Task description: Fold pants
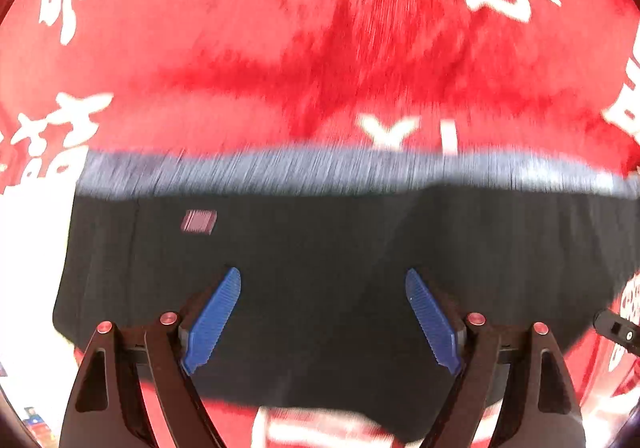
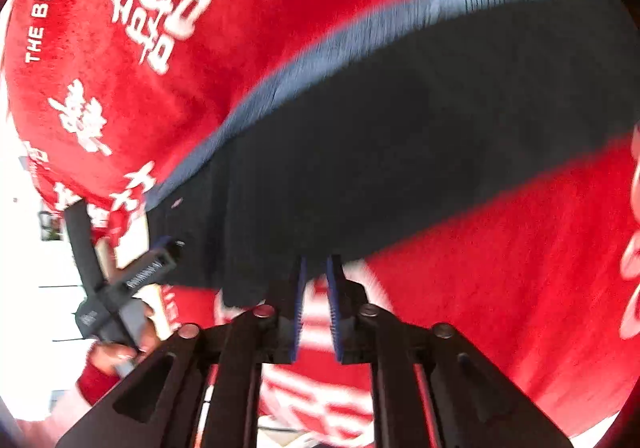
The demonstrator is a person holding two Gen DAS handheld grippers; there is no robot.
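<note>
On a red blanket (image 1: 240,28) printed with white lettering lie the dark pants (image 1: 320,248), folded into a broad band with their grey-blue waistband (image 1: 320,168) along the far edge. Above the middle of the pants hangs the left gripper (image 1: 323,322), its blue pads spread wide with nothing between them, while the right gripper (image 2: 317,308) hangs over the near edge of the pants, jaws almost together and apparently pinching no cloth, though blur makes that uncertain. To finish the fold well, each gripper should probably take a near corner through every layer and carry both across evenly, keeping the edges lined up with the waistband.
</note>
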